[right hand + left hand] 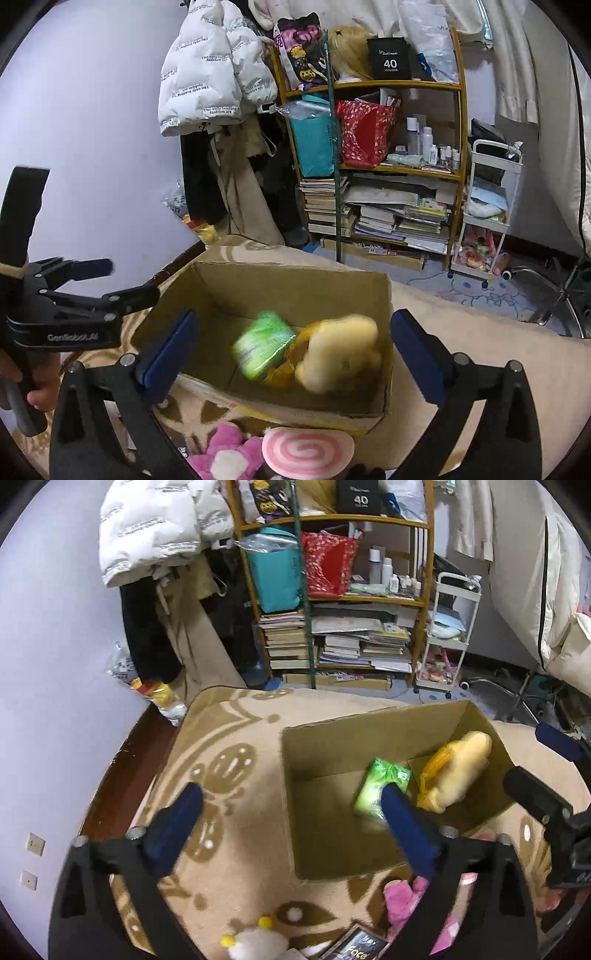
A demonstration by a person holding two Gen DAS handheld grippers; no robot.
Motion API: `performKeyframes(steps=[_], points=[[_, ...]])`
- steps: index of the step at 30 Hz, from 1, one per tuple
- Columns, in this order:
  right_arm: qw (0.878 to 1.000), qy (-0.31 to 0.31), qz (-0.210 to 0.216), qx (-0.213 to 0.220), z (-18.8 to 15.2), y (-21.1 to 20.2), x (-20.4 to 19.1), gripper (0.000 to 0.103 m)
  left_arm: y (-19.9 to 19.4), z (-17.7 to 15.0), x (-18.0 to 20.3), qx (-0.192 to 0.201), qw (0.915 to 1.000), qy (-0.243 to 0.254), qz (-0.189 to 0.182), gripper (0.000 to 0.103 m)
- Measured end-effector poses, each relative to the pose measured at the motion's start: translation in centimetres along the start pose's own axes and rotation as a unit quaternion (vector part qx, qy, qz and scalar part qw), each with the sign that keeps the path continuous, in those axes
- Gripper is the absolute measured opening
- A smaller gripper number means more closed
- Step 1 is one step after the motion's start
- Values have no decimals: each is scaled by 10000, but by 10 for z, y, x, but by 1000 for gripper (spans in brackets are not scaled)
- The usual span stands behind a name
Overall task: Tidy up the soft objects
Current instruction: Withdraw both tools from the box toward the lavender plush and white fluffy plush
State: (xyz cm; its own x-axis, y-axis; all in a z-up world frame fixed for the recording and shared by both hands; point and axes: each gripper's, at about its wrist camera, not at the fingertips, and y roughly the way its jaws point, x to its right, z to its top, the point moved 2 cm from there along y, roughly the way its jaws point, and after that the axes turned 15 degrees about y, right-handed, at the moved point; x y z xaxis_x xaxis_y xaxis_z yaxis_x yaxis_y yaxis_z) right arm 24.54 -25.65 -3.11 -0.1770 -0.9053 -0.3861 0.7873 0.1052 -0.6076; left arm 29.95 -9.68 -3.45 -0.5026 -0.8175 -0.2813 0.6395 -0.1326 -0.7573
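An open cardboard box (317,749) (354,291) sits on a beige patterned blanket. Inside lie a green tissue pack (376,786) (264,343) and a yellow plush toy (458,771) (343,354), both blurred in the right wrist view. My left gripper (295,808) is open and empty over the box's left wall; it also shows in the right wrist view (125,282). My right gripper (291,336) is open and empty above the box; it also shows in the left wrist view (535,753). A pink flower plush (221,454) (402,901), a pink swirl plush (306,450) and a white plush (255,941) lie in front of the box.
A wooden shelf (332,602) (388,166) with books, bags and bottles stands behind. A white cart (487,210) is at its right. Jackets (210,74) hang at the left. A black "Face" packet (354,947) lies near the plushes.
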Motion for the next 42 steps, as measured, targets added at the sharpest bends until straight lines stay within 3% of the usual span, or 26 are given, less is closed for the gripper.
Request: performKeyframes(steps=[7, 12, 23, 42], points=[[9994, -205, -218, 145, -1, -29, -6, 103, -31, -14, -16, 204, 9995, -96, 236, 103], [9995, -195, -229, 24, -8, -52, -6, 103, -51, -28, -15, 327, 9986, 76, 397, 103], [9978, 99, -580, -317, -46, -76, 14, 103, -51, -76, -20, -45, 9995, -16, 313, 103], [9829, 712, -1125, -1270, -100, -39, 67, 103, -3, -130, -19, -779, 9967, -123, 194, 103]])
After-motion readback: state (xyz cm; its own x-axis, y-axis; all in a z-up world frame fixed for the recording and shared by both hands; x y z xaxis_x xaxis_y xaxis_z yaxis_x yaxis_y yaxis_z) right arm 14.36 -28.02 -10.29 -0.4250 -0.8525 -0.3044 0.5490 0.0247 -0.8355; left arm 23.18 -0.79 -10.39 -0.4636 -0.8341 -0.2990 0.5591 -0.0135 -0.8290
